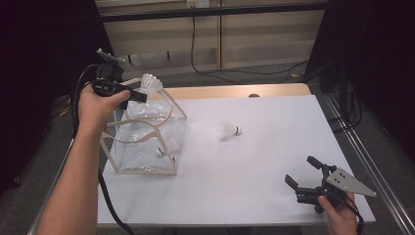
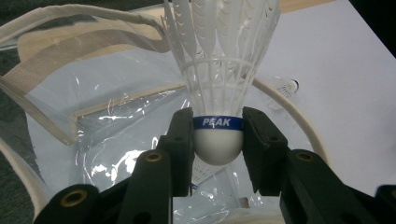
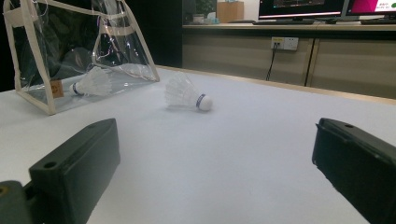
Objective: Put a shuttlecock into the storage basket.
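My left gripper (image 1: pixel 139 96) is shut on the white cork of a shuttlecock (image 2: pixel 218 140) with a blue band; its feathers (image 1: pixel 151 83) stick out over the open top of a clear plastic bag (image 1: pixel 147 142) with beige trim. In the left gripper view the pads press the cork from both sides above the bag's mouth (image 2: pixel 116 126). A second shuttlecock (image 1: pixel 160 152) lies inside the bag. A third shuttlecock (image 1: pixel 228 130) lies on its side on the white table (image 1: pixel 254 186). My right gripper (image 1: pixel 303 172) stands open near the table's front right, nothing between its jaws.
The bag (image 3: pixel 74 56) stands at the table's left, its handles (image 1: pixel 164 105) arching over the opening. The loose shuttlecock (image 3: pixel 187 95) lies ahead of the right gripper. A wooden strip (image 1: pixel 235 91) runs along the table's far edge. Cables trail on the floor beyond.
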`<state>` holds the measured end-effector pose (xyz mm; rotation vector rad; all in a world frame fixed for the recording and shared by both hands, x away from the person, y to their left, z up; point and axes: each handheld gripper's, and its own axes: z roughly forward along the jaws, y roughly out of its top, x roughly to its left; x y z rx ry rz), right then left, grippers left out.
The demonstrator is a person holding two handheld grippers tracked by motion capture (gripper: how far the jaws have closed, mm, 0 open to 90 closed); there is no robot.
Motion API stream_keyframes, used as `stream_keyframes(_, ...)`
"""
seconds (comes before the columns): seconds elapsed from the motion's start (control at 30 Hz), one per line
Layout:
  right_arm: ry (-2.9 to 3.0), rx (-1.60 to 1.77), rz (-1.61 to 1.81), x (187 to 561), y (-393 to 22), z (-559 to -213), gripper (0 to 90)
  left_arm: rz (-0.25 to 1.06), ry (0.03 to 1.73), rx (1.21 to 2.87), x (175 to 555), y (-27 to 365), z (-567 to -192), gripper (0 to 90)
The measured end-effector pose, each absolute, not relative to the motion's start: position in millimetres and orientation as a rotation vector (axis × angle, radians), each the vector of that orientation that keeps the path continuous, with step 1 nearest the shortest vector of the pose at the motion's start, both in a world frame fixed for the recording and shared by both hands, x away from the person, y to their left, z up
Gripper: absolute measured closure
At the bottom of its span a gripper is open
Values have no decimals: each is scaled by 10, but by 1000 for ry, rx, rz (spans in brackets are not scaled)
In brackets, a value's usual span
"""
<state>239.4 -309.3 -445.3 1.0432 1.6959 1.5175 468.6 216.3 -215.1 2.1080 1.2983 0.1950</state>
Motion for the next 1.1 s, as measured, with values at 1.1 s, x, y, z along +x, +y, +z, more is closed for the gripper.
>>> stream_keyframes(1.1,1696,1040,1521,2396,-3091,-4455,7,264,1395,2072,4758,2317,-2356,655)
